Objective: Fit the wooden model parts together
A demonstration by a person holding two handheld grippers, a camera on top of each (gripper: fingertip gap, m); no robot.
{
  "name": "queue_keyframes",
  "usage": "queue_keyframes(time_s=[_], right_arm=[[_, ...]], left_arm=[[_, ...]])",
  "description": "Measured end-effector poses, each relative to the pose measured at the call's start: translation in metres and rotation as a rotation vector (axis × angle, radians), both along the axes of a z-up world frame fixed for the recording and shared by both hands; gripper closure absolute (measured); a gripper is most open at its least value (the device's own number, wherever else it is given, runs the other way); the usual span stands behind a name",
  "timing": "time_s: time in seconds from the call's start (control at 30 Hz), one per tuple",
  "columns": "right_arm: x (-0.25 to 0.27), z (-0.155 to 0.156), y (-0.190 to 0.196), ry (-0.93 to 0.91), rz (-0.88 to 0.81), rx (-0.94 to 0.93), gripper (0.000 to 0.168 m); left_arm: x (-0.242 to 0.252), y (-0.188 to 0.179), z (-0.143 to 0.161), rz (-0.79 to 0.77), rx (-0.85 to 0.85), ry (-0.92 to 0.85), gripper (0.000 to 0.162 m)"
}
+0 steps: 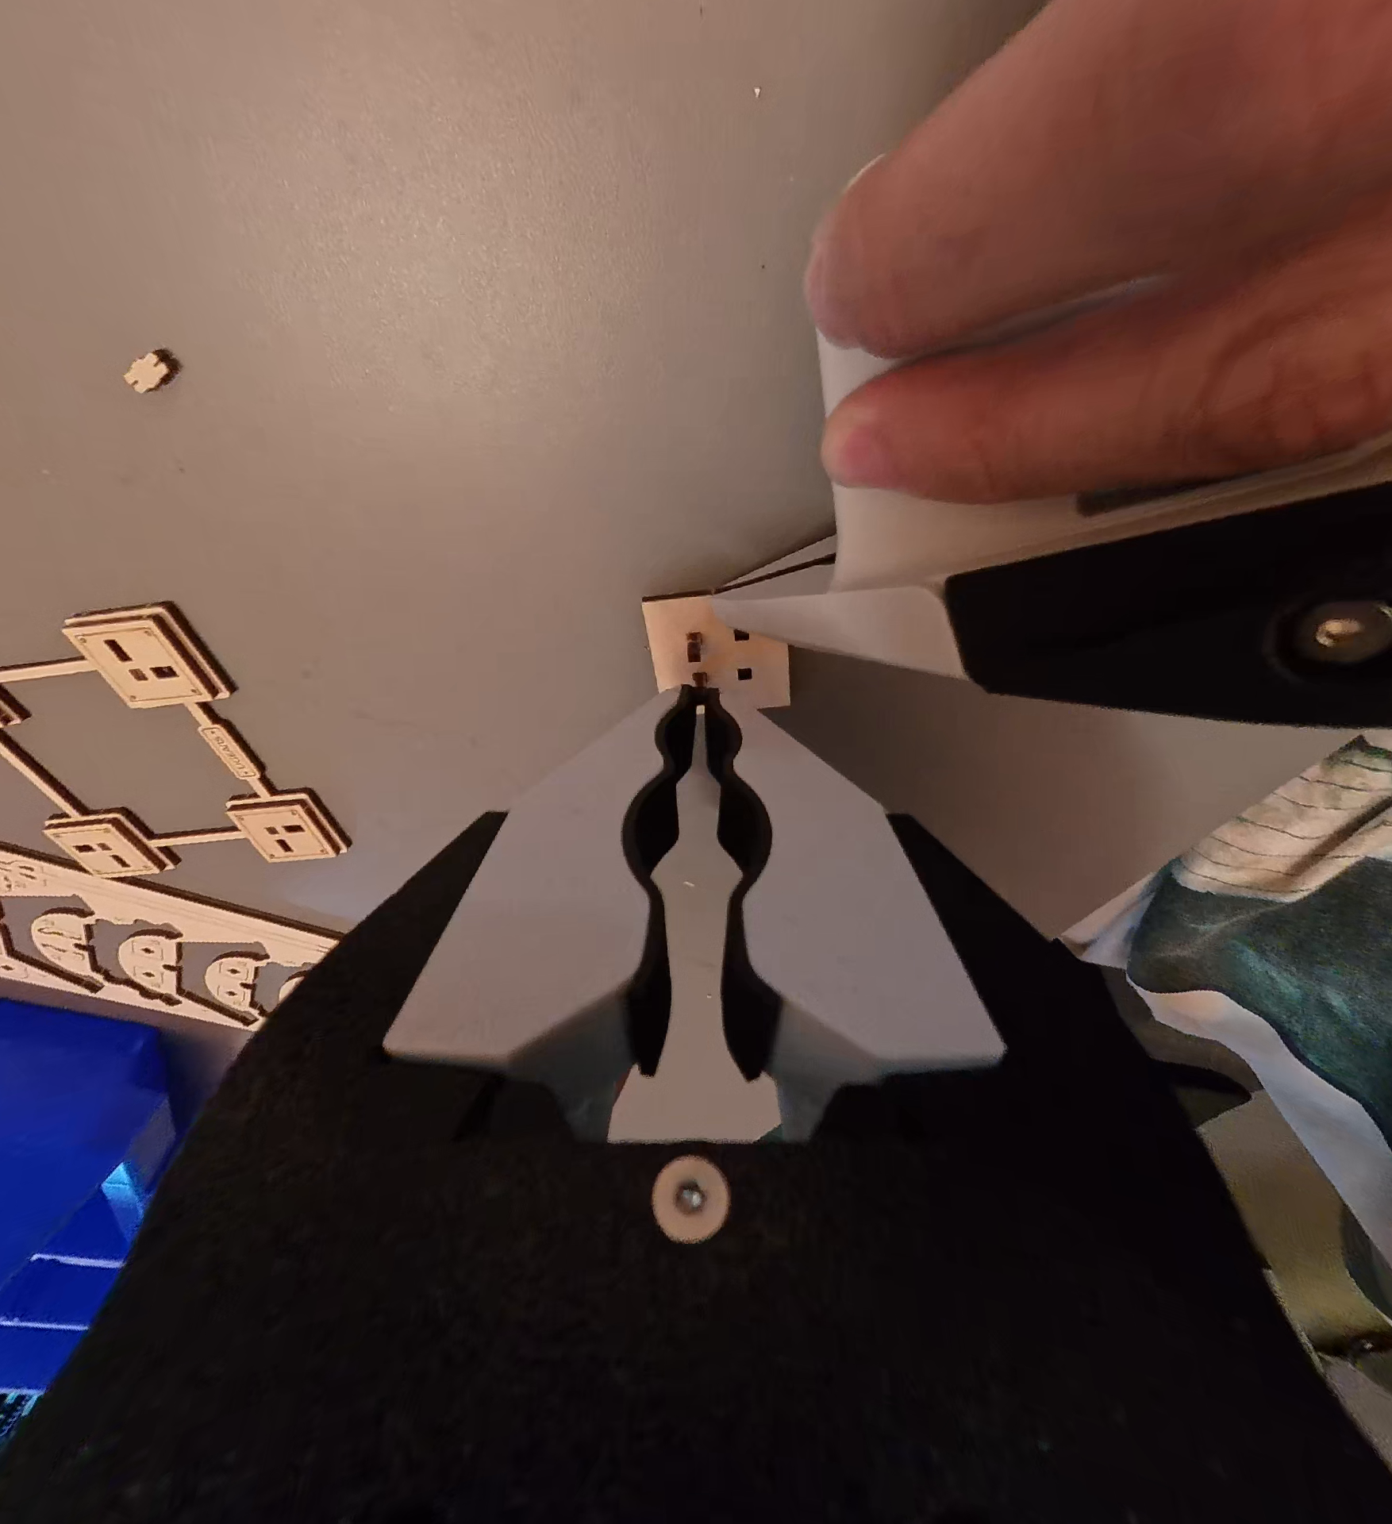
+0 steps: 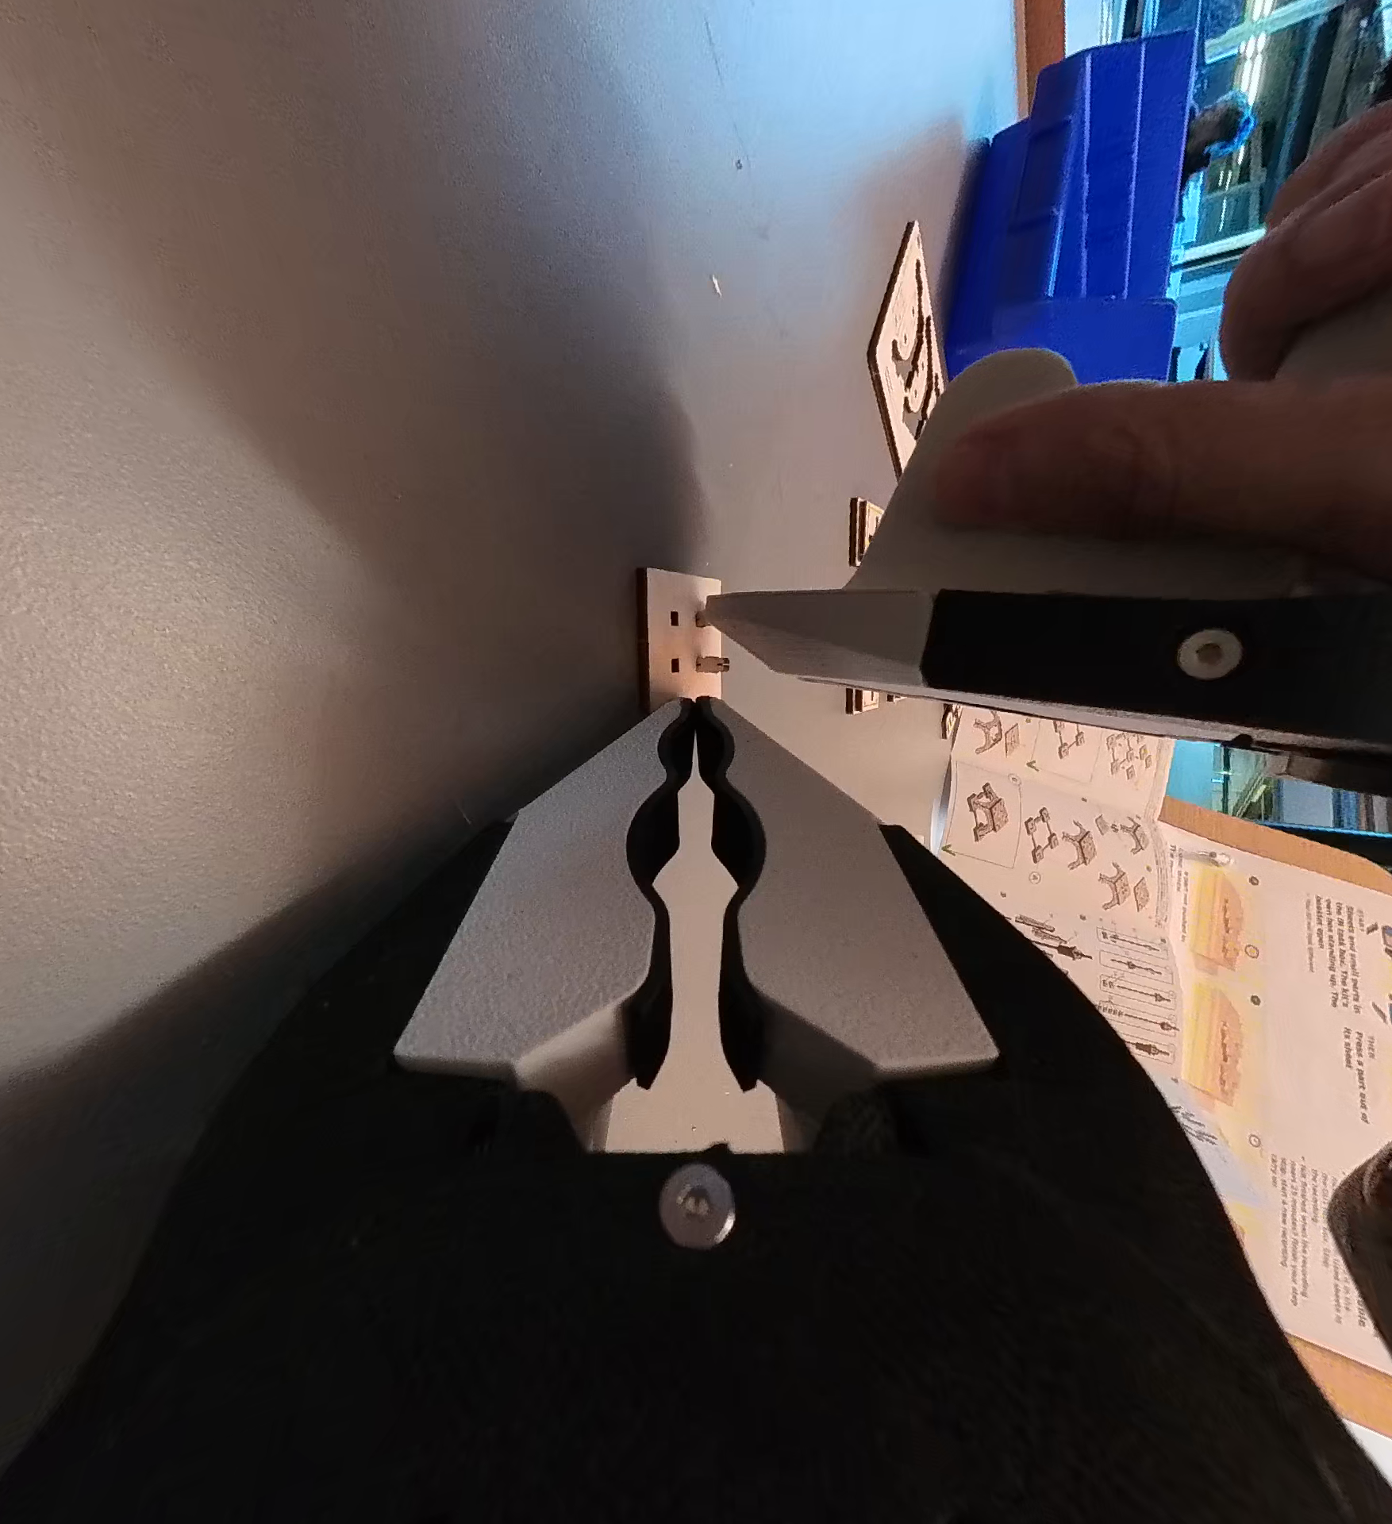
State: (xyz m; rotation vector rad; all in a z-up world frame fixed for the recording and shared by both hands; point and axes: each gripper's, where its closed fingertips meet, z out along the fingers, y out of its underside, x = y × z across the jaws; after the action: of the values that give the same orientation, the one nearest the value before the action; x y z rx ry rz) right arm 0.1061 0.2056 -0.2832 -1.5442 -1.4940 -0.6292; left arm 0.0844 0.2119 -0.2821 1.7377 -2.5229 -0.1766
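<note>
Left tool (image 1: 697,705): tips clenched on a small wooden peg (image 1: 701,678), only a sliver of gap left between them. Aims that peg end-on at the face of the square slotted plate (image 1: 717,660), probably so the peg can go straight into a slot without tipping.

Right tool (image 2: 694,703): clamped shut on the plate's lower edge. Holds the plate upright off the grey desk (image 1: 429,330), likely to keep the slotted face bare and brace it against the push. Enters the left wrist view from 3 o'clock, with a hand (image 1: 1130,289) wrapped round its body.

Second peg (image 2: 713,664): already standing out of the plate, just beside the one in hand. Seems only part-way through the pegging.

Spare parts well apart: a linked frame of squares (image 1: 140,660) at 9 o'clock, a loose cross-shaped bit (image 1: 150,369) at 10 o'clock.
</note>
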Motion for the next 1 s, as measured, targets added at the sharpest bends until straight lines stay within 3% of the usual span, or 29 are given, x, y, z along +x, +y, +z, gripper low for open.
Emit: queue_keyframes(time_s=[0.03,1.0], right_arm=[[0.0000,-0.0001,0.0000,-0.001,0.001,0.001,0.168],[0.0013,-0.0025,-0.0015,-0.008,0.002,0.003,0.168]], left_arm=[[0.0001,0.0000,0.0000,-0.003,0.000,0.002,0.162],[0.0013,0.0012,-0.0007,-0.049,0.028,0.088,0.162]])
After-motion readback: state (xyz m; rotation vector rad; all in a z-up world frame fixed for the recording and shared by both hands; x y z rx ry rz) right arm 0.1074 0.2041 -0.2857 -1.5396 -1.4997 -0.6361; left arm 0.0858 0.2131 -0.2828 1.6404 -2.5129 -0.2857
